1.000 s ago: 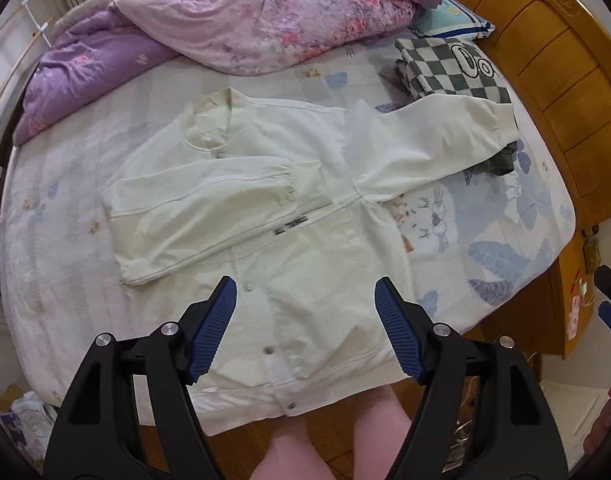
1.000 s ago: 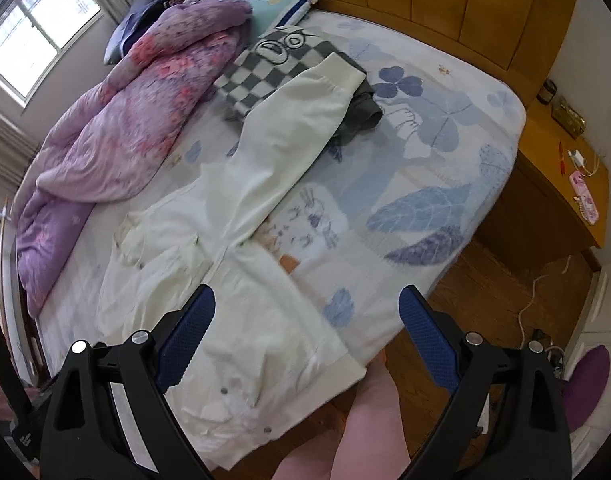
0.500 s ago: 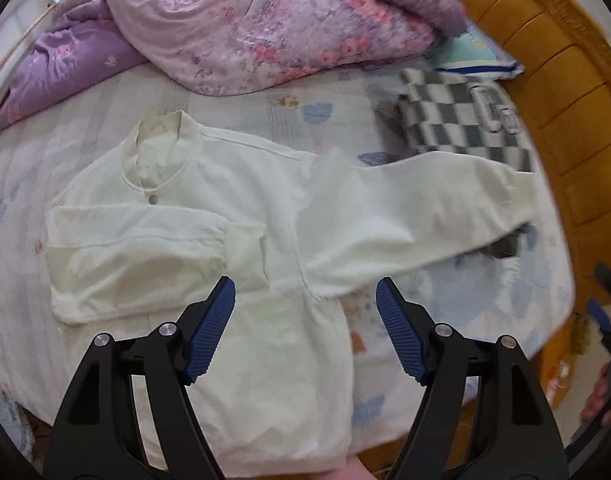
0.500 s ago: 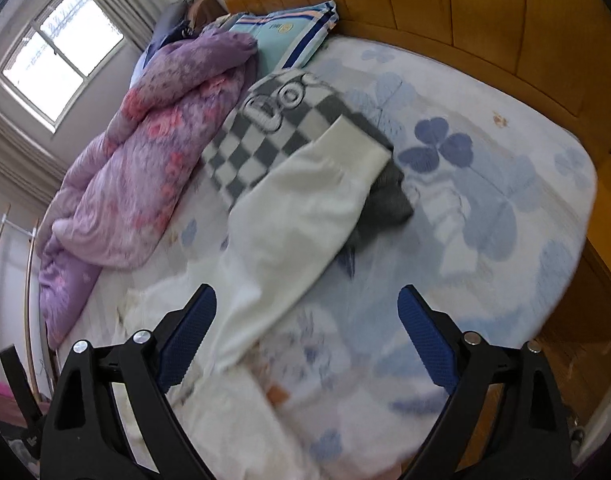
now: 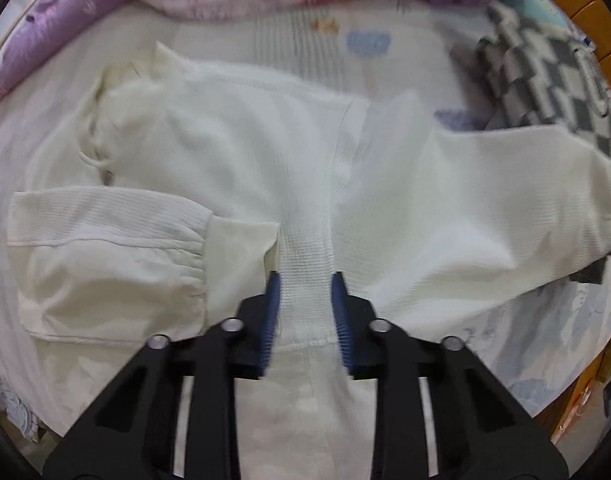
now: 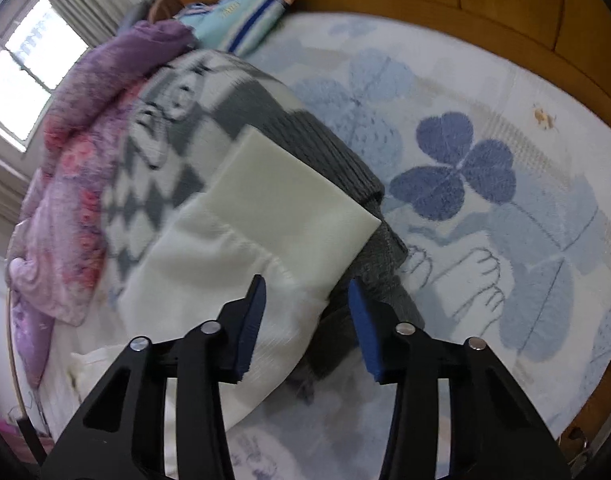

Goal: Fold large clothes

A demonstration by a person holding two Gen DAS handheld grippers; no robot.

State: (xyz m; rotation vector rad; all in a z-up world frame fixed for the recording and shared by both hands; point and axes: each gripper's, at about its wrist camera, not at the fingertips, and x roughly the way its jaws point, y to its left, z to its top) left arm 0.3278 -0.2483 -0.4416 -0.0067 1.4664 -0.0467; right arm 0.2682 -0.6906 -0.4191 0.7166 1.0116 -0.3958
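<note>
White jacket lies flat on the bed, front up. One sleeve is already folded across the chest at left; the other sleeve runs out right, its cuff resting on a grey checked garment near the headboard.

Left gripper points straight down at the jacket's armpit area, jaws closing on a raised ridge of fabric between the blue pads; they look to be touching it.

Right gripper is over the sleeve just short of the cuff, jaws closing but not yet on anything; the sleeve edge and the dark grey knit both sit between them.

Risks:
- Right gripper could catch the grey garment along with the sleeve and drag it.
- It could pinch only the sleeve's edge, which then slips out on lifting.
- Left pinch may take the top layer only, so the body shifts or bunches.
- Frames are blurred; contact is uncertain.
</note>
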